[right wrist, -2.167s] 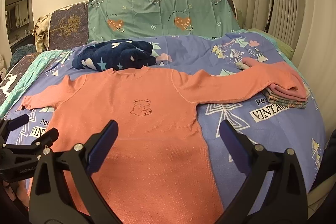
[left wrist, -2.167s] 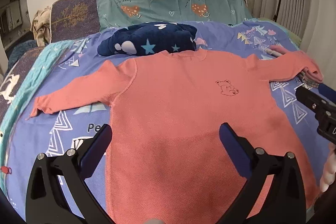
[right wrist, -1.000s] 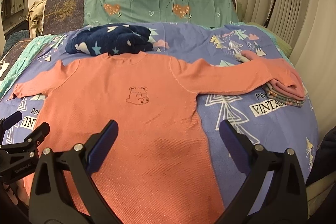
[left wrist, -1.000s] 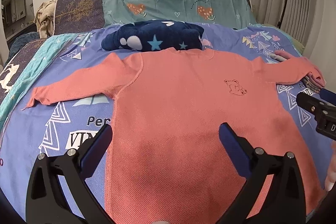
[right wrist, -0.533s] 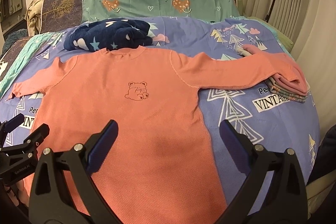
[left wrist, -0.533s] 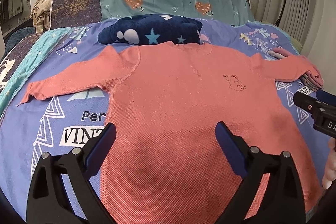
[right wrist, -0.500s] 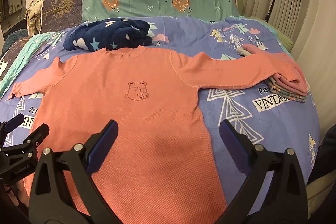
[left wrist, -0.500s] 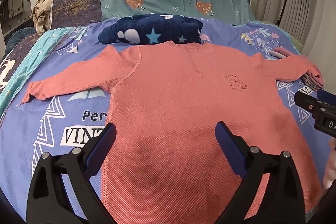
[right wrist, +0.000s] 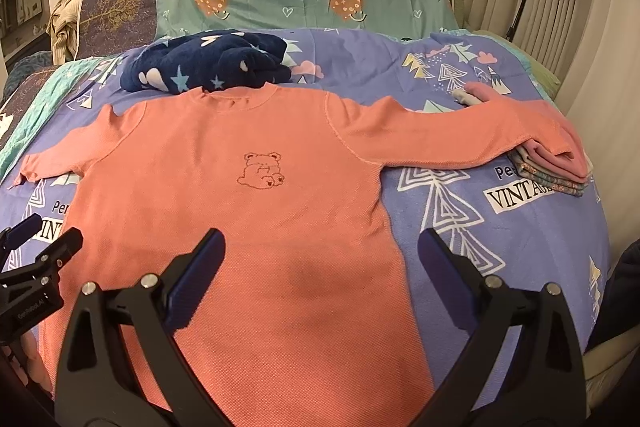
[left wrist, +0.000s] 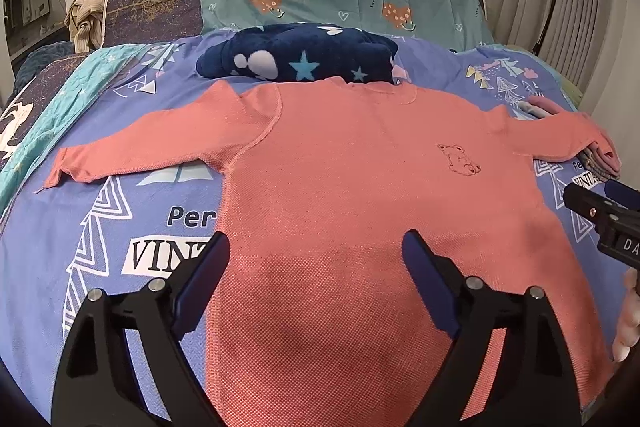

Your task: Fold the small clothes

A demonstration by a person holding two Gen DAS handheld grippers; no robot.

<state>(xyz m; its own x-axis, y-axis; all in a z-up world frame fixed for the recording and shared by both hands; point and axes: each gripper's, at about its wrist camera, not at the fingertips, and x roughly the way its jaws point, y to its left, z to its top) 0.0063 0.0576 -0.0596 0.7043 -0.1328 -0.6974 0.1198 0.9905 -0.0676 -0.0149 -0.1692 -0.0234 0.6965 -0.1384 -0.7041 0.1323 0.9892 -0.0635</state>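
Shirt flat beneath both grippers — left gripper closing, seemingly empty; right gripper released

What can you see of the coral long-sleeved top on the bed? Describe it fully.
The coral top is a textured knit with a round neck and a small outlined bear on the chest. It lies flat, front up and unfolded, on the blue patterned bedspread, both sleeves spread wide. One cuff rests on a stack of folded clothes; the neck meets a navy star-print fleece. No tongs touch it.
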